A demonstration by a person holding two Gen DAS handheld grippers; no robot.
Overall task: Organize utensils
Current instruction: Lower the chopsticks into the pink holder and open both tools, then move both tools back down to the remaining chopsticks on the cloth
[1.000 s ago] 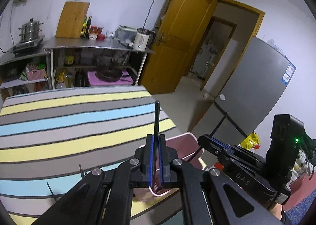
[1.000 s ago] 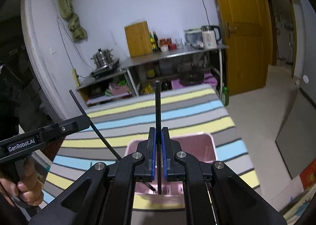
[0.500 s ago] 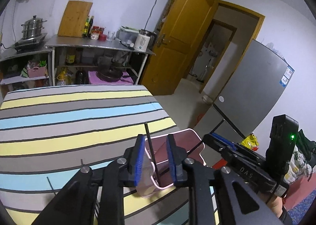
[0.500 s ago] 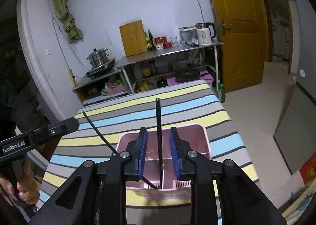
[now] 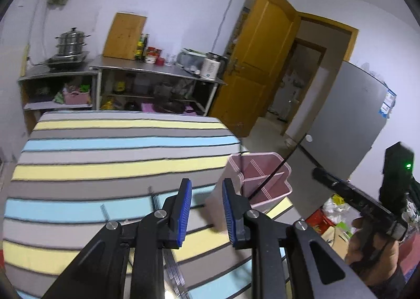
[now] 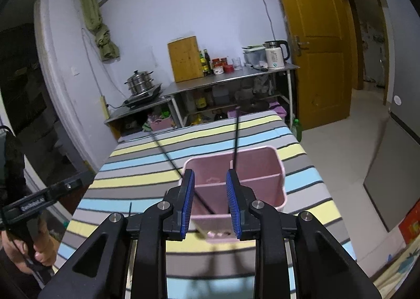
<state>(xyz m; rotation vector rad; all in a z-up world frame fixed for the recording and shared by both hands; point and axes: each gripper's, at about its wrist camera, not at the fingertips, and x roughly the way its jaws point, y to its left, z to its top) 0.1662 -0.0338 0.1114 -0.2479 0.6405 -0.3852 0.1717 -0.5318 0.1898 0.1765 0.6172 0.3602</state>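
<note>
Both grippers have released their black chopsticks since a second ago. Left gripper gapes empty; right gripper is opening, empty. Chopsticks stand in the pink organizer, frame centre.

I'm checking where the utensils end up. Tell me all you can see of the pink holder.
The pink holder is a rectangular open-topped bin, seemingly plastic, split by inner dividers into compartments. It stands upright on the striped tablecloth near the table's right edge. Two thin black sticks rest in it: one nearly upright, the other leaning left over the rim. Neither gripper touches it.
</note>
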